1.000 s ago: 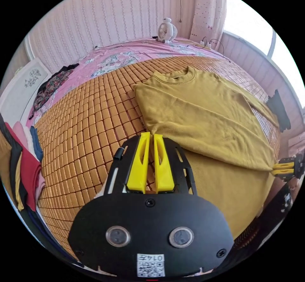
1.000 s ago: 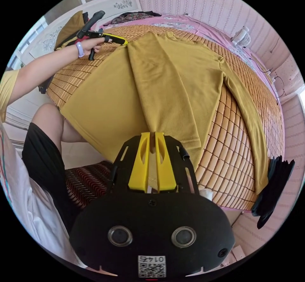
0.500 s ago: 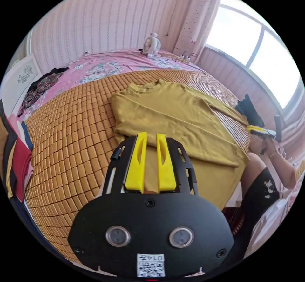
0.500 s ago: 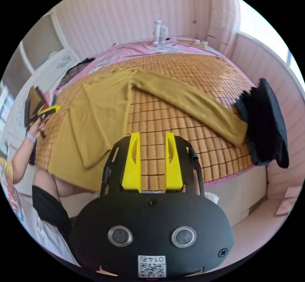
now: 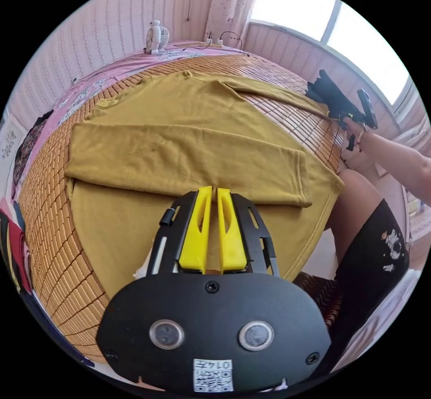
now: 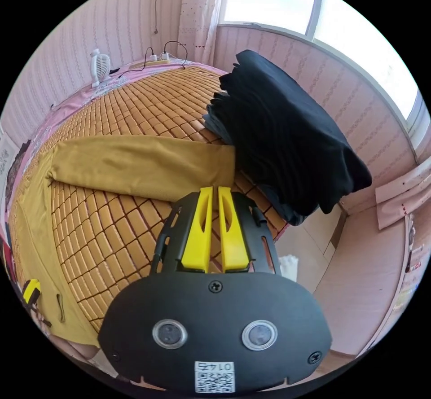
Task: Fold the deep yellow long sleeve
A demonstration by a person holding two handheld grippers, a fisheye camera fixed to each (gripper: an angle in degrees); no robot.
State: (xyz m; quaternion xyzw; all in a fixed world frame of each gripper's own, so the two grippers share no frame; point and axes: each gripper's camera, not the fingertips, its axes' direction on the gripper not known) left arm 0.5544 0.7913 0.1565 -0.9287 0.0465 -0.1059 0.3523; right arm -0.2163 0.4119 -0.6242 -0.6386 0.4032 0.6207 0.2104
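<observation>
Deep yellow long sleeve [image 5: 188, 116] flat on bamboo mat [image 6: 134, 242], one sleeve folded across, left gripper [image 5: 211, 192] closed empty, right gripper [image 6: 212, 191] closed empty

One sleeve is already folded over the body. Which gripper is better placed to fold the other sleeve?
The right gripper, probably. It sits right at the unfolded sleeve, near its cuff beside the black clothes. The left gripper is over the folded sleeve, far from it.
</observation>
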